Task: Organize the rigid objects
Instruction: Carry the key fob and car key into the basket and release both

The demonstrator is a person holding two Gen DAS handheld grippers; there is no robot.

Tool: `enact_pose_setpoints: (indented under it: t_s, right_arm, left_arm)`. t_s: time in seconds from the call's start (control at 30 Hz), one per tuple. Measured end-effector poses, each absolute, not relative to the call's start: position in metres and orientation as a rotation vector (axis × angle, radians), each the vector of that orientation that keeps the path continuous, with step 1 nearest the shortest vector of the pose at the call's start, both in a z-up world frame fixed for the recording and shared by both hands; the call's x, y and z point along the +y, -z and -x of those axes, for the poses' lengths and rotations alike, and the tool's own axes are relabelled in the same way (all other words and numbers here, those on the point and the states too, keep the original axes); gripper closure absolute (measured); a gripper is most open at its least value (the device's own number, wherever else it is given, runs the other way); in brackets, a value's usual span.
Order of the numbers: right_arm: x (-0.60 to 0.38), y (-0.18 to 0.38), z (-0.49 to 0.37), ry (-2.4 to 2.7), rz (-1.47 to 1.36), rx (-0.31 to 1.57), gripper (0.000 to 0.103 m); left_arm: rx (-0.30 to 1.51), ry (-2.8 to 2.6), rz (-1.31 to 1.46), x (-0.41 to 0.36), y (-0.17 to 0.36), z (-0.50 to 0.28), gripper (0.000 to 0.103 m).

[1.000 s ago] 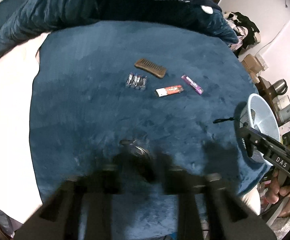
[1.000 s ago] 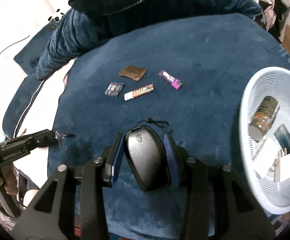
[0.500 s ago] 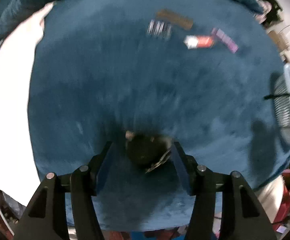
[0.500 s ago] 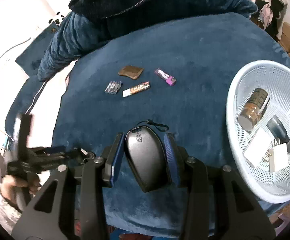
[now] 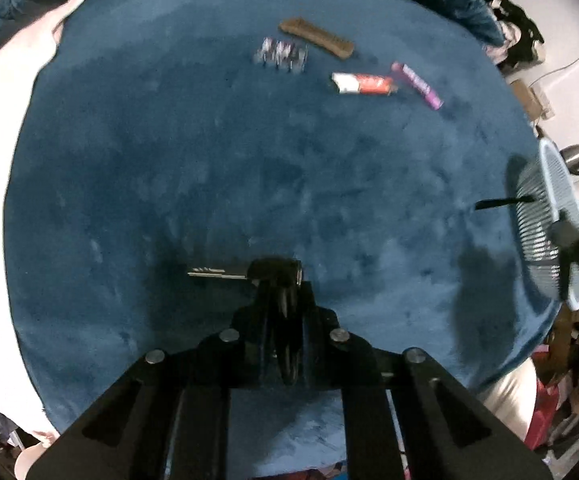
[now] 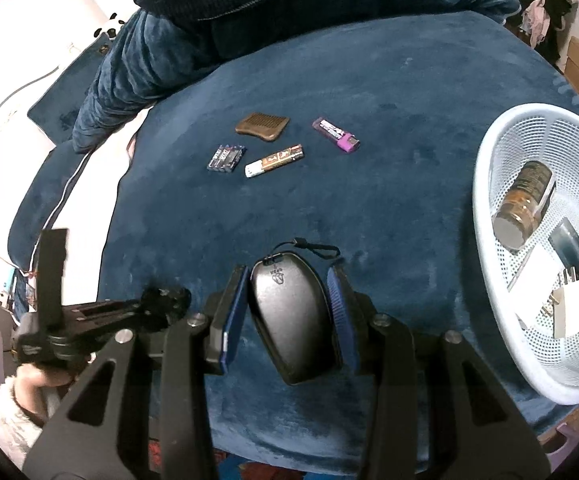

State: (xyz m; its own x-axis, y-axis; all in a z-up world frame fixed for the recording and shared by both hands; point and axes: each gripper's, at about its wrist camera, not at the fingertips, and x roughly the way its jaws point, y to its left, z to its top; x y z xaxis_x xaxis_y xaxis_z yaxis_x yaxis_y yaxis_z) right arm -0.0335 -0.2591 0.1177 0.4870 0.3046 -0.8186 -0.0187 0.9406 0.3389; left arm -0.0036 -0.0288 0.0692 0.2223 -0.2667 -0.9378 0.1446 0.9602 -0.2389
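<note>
My left claw (image 5: pixel 279 280) is pinched tight on the black plastic head of a key (image 5: pixel 249 273), its thin metal blade jutting left over the plush blue bench (image 5: pixel 169 160). My right claw (image 6: pixel 289 300) clamps a smooth, rounded black key fob (image 6: pixel 293 316) between blue pads. Far across lie a wooden comb (image 6: pixel 263 127), batteries (image 6: pixel 226 157) and two lighters; the white mesh basket (image 6: pixel 489 240) sits right

The right gripper (image 6: pixel 289 312) has black arms, round silver screws and blue pads (image 6: pixel 339 308). The left gripper (image 5: pixel 281 292) is black too.
</note>
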Motion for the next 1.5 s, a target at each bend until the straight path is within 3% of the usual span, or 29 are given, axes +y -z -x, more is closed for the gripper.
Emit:
enact_pose_setpoints:
  t_s: [0.83,1.5]
  right_arm:
    - [-0.282,-0.166,0.051,-0.17,-0.323,0.94,0.062]
    - [-0.382,-0.2,0.085,-0.001,-0.395,0.833,0.062]
  left_arm:
    - [1.064,0.363,0.103,-0.049,-0.209,0.003,0.093]
    - [0.926,0.597,-0.027,-0.2,-0.303,0.014,0.093]
